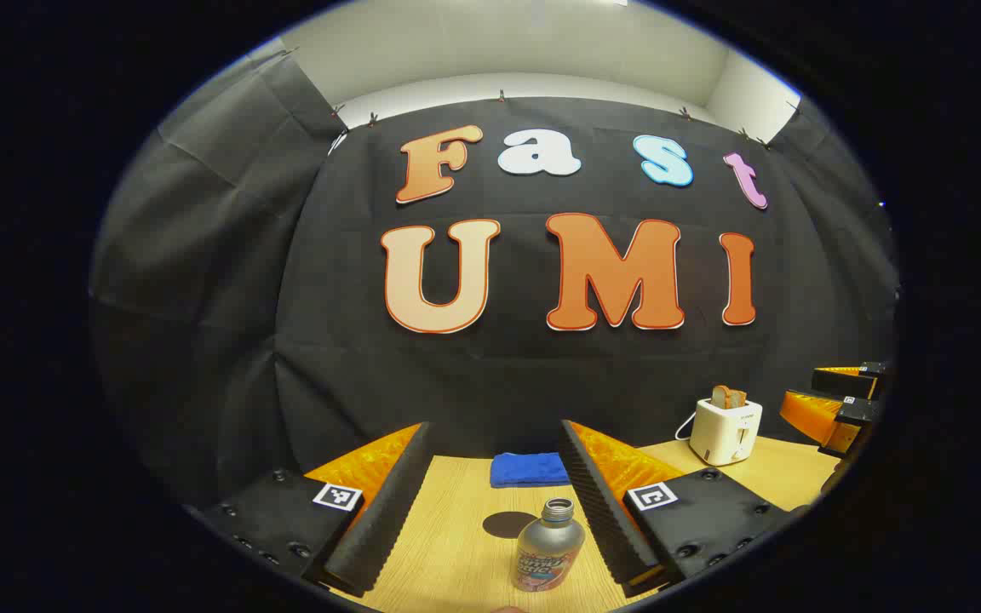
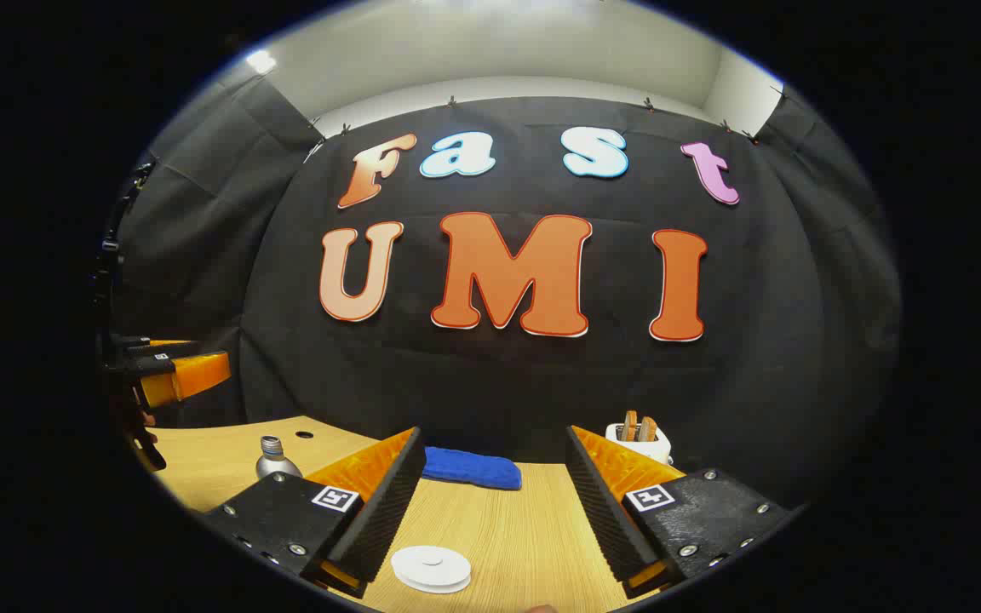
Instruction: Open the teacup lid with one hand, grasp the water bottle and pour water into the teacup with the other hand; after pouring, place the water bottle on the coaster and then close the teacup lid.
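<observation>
With both tools gaping and empty, the left tool (image 1: 495, 502) should settle squarely around the water bottle (image 1: 548, 549) at its 6 o'clock, while the right tool (image 2: 490, 507) drops onto the white lid (image 2: 431, 568) at its 7 o'clock on the bench (image 2: 524, 528)

**Two low cameras, both facing the back wall**

Left gripper view sits low over the table (image 1: 456, 545), looking level toward the cloth wall, water bottle (image 1: 548, 547) close between its fingers. Right gripper view rides alongside, same heading, white lid (image 2: 431, 568) just ahead. Both catch the blue cloth (image 1: 530, 469), the toaster (image 1: 725, 430), and each other's gripper at the edge.
</observation>
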Available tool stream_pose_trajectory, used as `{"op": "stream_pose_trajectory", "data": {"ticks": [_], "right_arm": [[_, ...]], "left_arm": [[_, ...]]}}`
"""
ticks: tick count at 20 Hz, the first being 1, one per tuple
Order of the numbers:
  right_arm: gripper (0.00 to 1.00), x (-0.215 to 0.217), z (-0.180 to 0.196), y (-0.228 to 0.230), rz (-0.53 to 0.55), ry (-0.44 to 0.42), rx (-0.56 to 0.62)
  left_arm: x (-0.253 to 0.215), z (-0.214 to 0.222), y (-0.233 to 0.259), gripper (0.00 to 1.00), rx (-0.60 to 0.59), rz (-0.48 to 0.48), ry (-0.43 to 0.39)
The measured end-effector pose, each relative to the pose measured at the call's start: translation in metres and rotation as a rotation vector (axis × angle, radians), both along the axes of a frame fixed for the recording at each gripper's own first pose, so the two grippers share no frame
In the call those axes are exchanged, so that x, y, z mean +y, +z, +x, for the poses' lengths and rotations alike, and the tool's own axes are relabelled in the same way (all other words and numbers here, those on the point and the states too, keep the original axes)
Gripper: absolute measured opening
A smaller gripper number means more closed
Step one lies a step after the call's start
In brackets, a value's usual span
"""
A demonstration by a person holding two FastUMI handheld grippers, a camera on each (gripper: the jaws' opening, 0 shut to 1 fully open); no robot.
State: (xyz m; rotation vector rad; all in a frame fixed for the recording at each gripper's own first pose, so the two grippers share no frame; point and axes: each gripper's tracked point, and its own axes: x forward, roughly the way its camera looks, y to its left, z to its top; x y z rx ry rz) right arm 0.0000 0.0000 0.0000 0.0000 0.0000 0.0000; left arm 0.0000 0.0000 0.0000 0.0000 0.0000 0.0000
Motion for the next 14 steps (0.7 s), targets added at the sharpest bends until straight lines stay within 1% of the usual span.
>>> {"op": "stream_pose_trajectory", "data": {"ticks": [2, 3, 5, 6, 7, 8, 11, 12, 14], "right_arm": [[0.98, 0.002, 0.001, -0.001, -0.002, 0.005, 0.008], [0.98, 0.002, 0.001, -0.002, -0.001, 0.006, 0.011], [0.98, 0.004, 0.001, -0.005, 0.004, 0.010, 0.014], [0.98, 0.003, 0.001, -0.005, 0.004, 0.009, 0.017], [0.98, 0.001, 0.002, -0.006, -0.003, 0.003, 0.020], [0.98, -0.001, 0.002, -0.006, -0.009, -0.004, 0.024], [0.98, -0.001, 0.000, -0.010, -0.004, -0.002, 0.031], [0.98, -0.001, 0.001, -0.010, -0.001, -0.001, 0.035], [0.98, -0.001, 0.001, -0.012, 0.000, 0.004, 0.041]], "left_arm": [[-0.008, -0.001, -0.007, 1.00, 0.014, 0.013, -0.015], [-0.010, -0.002, -0.009, 0.94, 0.019, 0.026, -0.016], [-0.012, -0.001, -0.011, 1.00, 0.022, 0.046, -0.016], [-0.012, 0.001, -0.013, 0.98, 0.028, 0.052, -0.010], [-0.011, 0.000, -0.015, 1.00, 0.030, 0.050, -0.005], [-0.012, 0.000, -0.014, 0.98, 0.030, 0.042, -0.008], [-0.011, -0.001, -0.016, 0.97, 0.029, 0.033, -0.005], [-0.011, 0.000, -0.016, 1.00, 0.028, 0.030, -0.006], [-0.011, -0.001, -0.012, 1.00, 0.022, 0.024, -0.004]]}}
